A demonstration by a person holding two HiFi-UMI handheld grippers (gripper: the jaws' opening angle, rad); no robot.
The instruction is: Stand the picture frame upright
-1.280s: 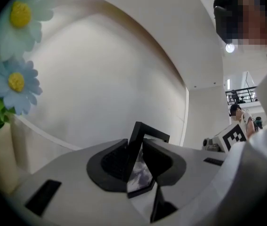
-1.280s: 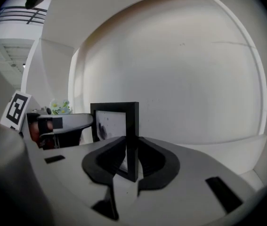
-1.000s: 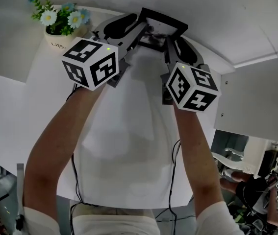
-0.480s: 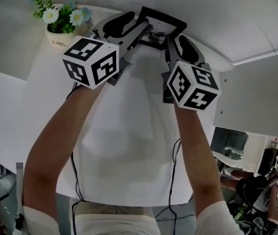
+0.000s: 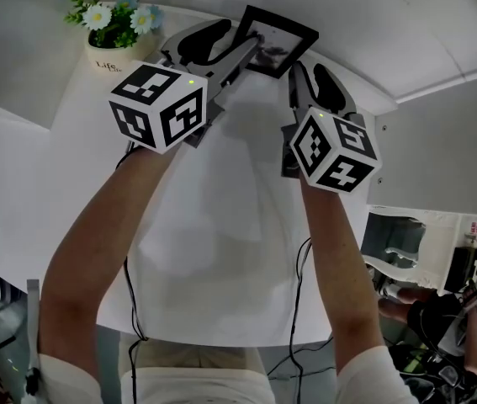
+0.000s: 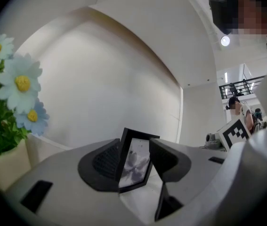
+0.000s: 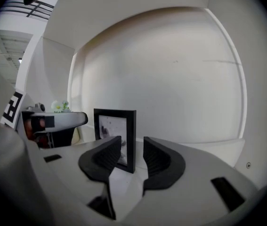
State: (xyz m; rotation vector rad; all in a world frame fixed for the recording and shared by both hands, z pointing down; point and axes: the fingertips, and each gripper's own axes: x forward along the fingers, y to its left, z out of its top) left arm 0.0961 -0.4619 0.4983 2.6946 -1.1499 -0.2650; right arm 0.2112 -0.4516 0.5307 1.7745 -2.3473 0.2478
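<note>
Left gripper [image 6: 135,163]: jaws opening, with one edge of the picture frame [image 5: 276,40] between them and the pads apparently not clamping it. Right gripper [image 7: 132,150]: jaws apart, straddling the opposite edge without pressing (a gap shows beside one pad). The frame stands upright at the back of the white table [image 5: 221,225], near the wall [image 7: 171,79]. To finish well, widen both grips fully, then draw straight back so no pad tips it.

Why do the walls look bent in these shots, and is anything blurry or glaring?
Left gripper view: the wide lens bows the wall, the corners go black, and the daisies look soft while the picture frame is sharper. Right gripper view: the same bowing and dark corners. Head view: the table edge curves, with soft shadows on it and no glare.
</note>
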